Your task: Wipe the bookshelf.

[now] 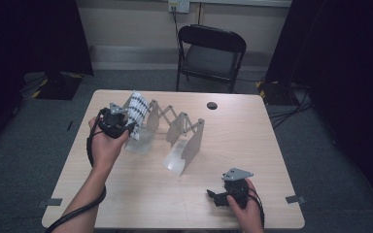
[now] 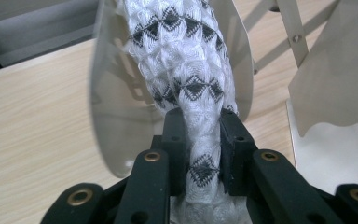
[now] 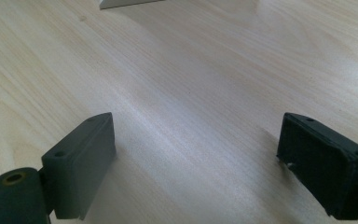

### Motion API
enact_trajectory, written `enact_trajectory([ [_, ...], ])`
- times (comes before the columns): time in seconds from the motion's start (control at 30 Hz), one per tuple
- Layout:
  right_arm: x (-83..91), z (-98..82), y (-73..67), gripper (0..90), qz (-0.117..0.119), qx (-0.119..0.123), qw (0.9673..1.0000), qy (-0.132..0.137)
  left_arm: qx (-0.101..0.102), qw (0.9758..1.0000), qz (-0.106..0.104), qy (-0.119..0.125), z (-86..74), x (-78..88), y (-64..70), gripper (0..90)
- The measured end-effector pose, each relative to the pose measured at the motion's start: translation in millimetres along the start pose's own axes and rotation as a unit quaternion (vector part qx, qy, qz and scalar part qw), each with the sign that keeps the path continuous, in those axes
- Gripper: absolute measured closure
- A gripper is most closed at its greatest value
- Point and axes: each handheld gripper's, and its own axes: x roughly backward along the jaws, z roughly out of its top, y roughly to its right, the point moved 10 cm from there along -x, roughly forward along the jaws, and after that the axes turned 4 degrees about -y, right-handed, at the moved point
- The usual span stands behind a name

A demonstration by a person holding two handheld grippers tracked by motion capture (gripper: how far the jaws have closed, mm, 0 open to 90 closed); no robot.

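Observation:
A white knitted cloth with black diamond patterns (image 2: 186, 70) (image 1: 137, 112) is pinched between the jaws of my left gripper (image 2: 204, 144) (image 1: 121, 127). The cloth hangs against a grey metal plate of an expandable accordion rack (image 1: 175, 131) at the table's left middle. The rack's plates (image 2: 121, 93) stand upright on the wooden table (image 1: 252, 141), joined by scissor links. My right gripper (image 3: 196, 158) (image 1: 218, 196) rests low near the table's front right, jaws wide apart over bare wood with nothing between them.
A black folding chair (image 1: 210, 53) stands beyond the table's far edge. A small dark round spot (image 1: 212, 105) lies on the table at the back right. Cables trail from both grippers toward the front edge.

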Motion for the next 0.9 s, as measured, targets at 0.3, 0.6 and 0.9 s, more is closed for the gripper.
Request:
enact_trajectory([
  [0.3,0.0,0.0,0.0,10.6,0.000,0.000,1.0000,0.000,0.032,0.9987,-0.001,-0.041,-45.1,-24.3,-7.3,75.4],
  [0.6,0.0,0.0,0.0,10.6,0.000,0.000,1.0000,0.000,0.046,0.9968,-0.010,-0.065,-79.4,-44.1,-3.7,75.4],
  [0.9,0.0,0.0,0.0,10.6,0.000,0.000,1.0000,0.000,0.064,0.9942,-0.017,-0.085,-102.4,-56.9,-3.4,75.3],
])
